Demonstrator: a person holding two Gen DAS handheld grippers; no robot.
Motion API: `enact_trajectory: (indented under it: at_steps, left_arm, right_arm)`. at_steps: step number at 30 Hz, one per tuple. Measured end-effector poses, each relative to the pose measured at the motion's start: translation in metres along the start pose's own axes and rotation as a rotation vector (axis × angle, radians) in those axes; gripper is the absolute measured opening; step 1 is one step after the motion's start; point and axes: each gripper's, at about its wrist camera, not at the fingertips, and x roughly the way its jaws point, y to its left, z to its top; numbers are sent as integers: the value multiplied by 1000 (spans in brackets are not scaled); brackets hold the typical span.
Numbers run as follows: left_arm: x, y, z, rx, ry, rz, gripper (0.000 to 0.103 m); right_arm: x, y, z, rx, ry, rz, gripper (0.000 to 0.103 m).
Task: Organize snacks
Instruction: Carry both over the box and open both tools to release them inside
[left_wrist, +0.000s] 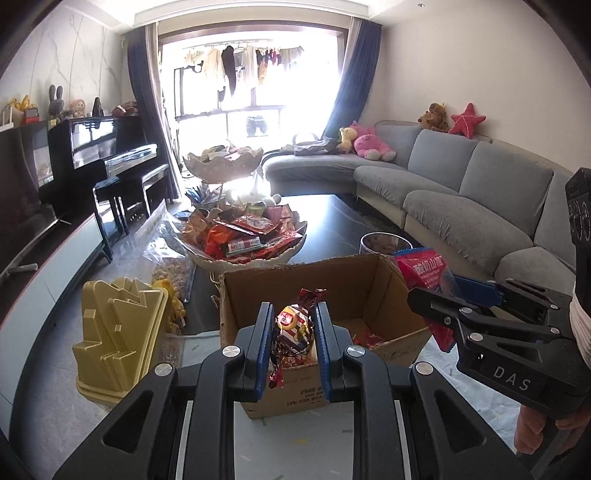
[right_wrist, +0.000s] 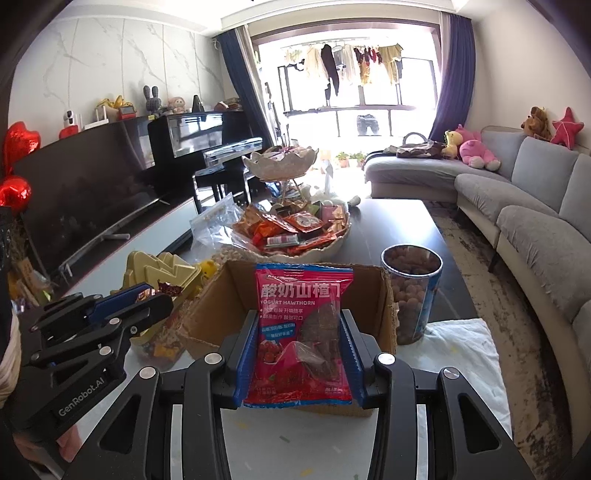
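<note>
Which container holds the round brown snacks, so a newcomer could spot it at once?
Start at the dark coffee table, then find the open cardboard box at its near end. Just right of the box stands the clear cylindrical tub, lidless, with a blue label, the only upright see-through container there.

The right tool grips a pink hawthorn packet above the cardboard box.
</note>
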Motion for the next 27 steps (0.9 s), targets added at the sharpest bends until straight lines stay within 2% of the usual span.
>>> enact_trajectory:
  at_steps: [16,18,19,20,27]
  left_arm:
    - [69,14,6,-43,112,-4,24]
    - [72,15,5,-49,117,29,29]
    - [72,16,4,-51,116,43,37]
    - [72,17,3,-52,112,49,40]
    - [46,16,-7,-53,82,84,49]
  right_arm:
    - [50,-6,12,-23,71,-31,43]
    - [56,-8,13,-21,78,-44,43]
    - [57,-9,12,-21,79,-60,44]
    - [58,-10,12,-20,81,-71,47]
    - [45,-10,4,-18,61,-108,60]
